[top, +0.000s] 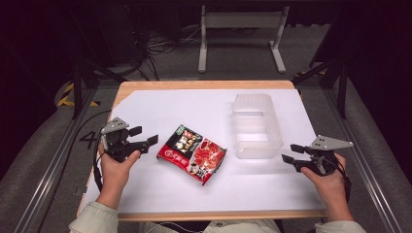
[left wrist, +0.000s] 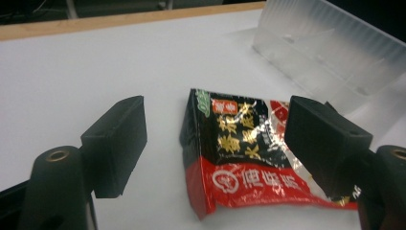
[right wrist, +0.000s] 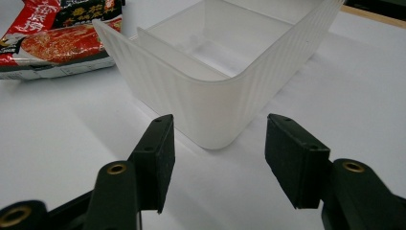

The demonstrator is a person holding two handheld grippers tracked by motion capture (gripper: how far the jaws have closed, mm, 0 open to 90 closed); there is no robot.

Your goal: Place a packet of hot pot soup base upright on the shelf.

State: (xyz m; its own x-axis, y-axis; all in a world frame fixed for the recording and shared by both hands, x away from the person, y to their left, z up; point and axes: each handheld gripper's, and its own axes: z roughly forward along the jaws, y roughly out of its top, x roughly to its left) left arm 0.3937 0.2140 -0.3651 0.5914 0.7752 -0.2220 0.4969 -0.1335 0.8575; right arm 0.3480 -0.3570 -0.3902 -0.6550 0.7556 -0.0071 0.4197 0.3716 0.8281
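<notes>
A red and black noodle packet (top: 192,153) lies flat in the middle of the white table top, and its near corner (left wrist: 230,158) sits just ahead of my left jaws. My left gripper (top: 144,136) is open, a short way left of the packet, with nothing between its fingers. A translucent plastic bin (top: 255,125) stands right of the packet, with a low divider inside; its rounded corner (right wrist: 215,103) faces my right gripper. My right gripper (top: 292,153) is open, close to the bin's near right corner, and holds nothing. The packet (right wrist: 52,40) lies beyond the bin's left wall.
The white sheet (top: 160,191) covers a wooden table whose edge (top: 204,215) runs along the front. A white metal stand (top: 240,29) and cables lie on the floor beyond the table. Dark tripod legs (top: 335,73) stand at the right.
</notes>
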